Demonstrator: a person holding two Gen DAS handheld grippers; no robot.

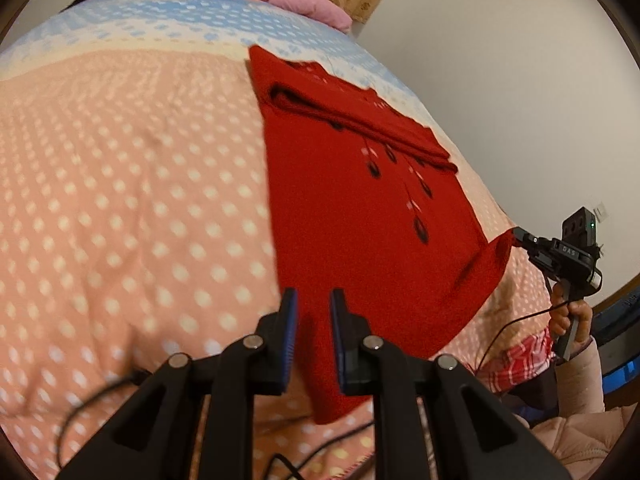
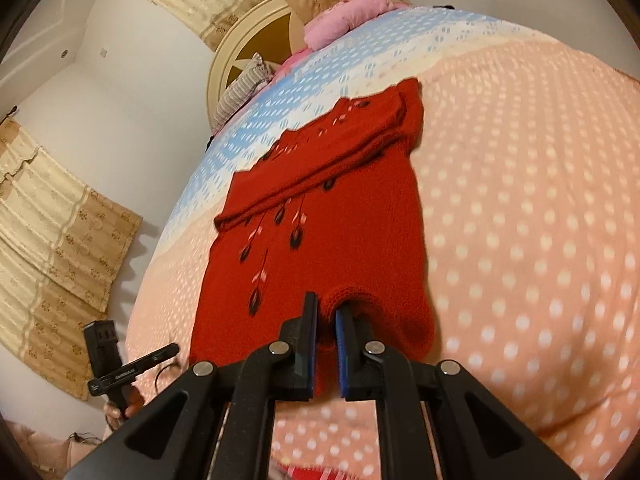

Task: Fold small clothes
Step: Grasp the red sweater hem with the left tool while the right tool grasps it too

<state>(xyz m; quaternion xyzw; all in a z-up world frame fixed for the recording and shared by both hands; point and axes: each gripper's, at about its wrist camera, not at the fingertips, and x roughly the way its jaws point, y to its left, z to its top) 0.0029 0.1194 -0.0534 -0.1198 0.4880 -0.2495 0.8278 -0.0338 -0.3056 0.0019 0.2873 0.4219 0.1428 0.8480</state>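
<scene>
The red sweater lies on the bed, on a pink quilt with white dots, its far end reaching the blue band near the pillows. Its sleeves are already laid across the chest, so the garment forms 1 long strip running away from the person. That leaves the near hem as the free edge, which is likely why both grippers work there.

The left gripper is clenched on the near left corner of the hem; red knit fills the narrow gap between its blue pads, and a fold of fabric hangs below them. The right gripper pinches the near right corner. In its own view the knit bunches into a small arch just beyond the fingertips, and in the left view that corner is pulled off the quilt toward its jaws. Both near corners look raised while the far part stays flat on the bed.

Holding 2 corners at once keeps the hem straight and level, so the strip can be carried over as 1 sheet without twisting. My judgement: the step in hand is folding the hem toward the collar, halving the sweater. The loose knit may sag in the middle between the 2 grips.
</scene>
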